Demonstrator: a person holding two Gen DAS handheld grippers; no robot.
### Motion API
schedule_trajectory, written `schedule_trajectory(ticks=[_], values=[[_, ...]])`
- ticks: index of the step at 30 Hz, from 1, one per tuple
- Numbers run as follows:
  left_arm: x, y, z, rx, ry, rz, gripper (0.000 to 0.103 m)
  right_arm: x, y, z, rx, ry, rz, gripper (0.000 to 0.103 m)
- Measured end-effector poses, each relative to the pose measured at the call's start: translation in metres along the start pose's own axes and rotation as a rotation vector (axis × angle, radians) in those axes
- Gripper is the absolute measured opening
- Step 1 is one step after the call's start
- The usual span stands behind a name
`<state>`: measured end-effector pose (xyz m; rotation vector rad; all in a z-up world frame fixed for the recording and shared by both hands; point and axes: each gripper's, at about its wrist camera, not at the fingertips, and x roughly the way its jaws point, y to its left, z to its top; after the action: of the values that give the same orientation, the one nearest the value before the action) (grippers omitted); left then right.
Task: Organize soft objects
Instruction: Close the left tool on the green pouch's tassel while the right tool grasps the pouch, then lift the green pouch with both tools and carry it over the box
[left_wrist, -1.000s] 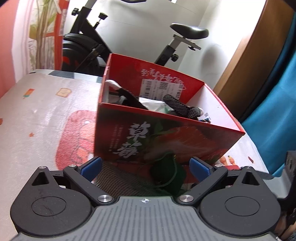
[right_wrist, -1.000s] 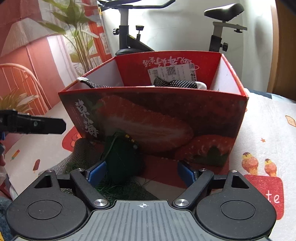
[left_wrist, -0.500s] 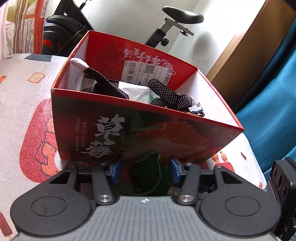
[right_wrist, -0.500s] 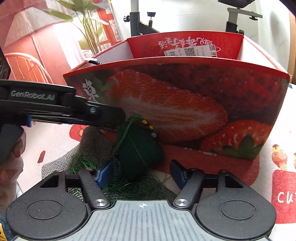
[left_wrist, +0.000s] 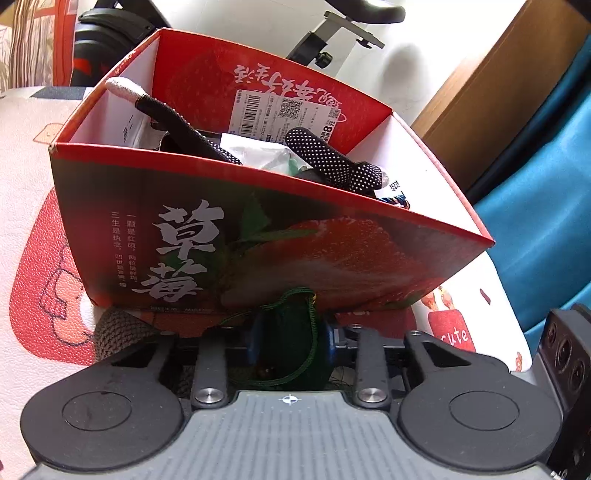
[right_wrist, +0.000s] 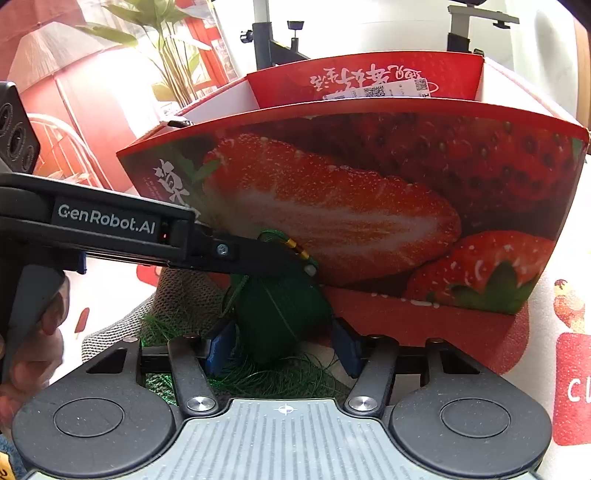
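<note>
Nearest the cameras, a small dark green pouch (left_wrist: 291, 343) with a green cord lies on the patterned tablecloth (left_wrist: 22, 280), right against the front wall of the red strawberry box (left_wrist: 332, 258). The left gripper (left_wrist: 290, 341) has just been closing, and its blue pads (left_wrist: 254, 338) now press on the pouch from both sides. In the right wrist view that gripper reaches in from the left, its tip over the top of the pouch (right_wrist: 280, 314), where gold beads (right_wrist: 297, 248) hang on the cord. The right gripper (right_wrist: 282, 349) has also been closing; its blue pads (right_wrist: 218, 349) flank the lower part of the pouch, the left one touching or nearly so, the right one (right_wrist: 347, 347) just beside it with a small gap, so it has no grip. Loose green threads (right_wrist: 266, 376) and a brownish woven mesh cloth (right_wrist: 184, 295) lie under and to the left of the pouch.

Farther off, the open box holds black dotted fabric pieces (left_wrist: 332, 166), one with a white tip (left_wrist: 122, 86), and a crumpled white bag (left_wrist: 255, 153). A white label (left_wrist: 284, 118) sticks to its far wall. Behind stands an exercise bike (left_wrist: 332, 37).
</note>
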<state>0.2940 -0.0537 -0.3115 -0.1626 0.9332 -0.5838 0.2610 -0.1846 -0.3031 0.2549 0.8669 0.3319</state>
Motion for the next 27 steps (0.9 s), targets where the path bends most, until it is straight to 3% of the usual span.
schedule_trajectory(ticks=[11, 21, 27], values=[[-0.011, -0.001, -0.010, -0.022, -0.025, -0.007, 0.032, -0.001, 0.006, 0.000, -0.033, -0.002, -0.015, 0.047], [-0.054, -0.010, -0.014, -0.078, -0.153, -0.032, 0.032, -0.032, 0.031, 0.006, -0.166, -0.097, -0.026, 0.046], [-0.081, -0.019, 0.011, -0.057, -0.213, -0.055, 0.032, -0.056, 0.046, 0.031, -0.268, -0.163, -0.033, 0.046]])
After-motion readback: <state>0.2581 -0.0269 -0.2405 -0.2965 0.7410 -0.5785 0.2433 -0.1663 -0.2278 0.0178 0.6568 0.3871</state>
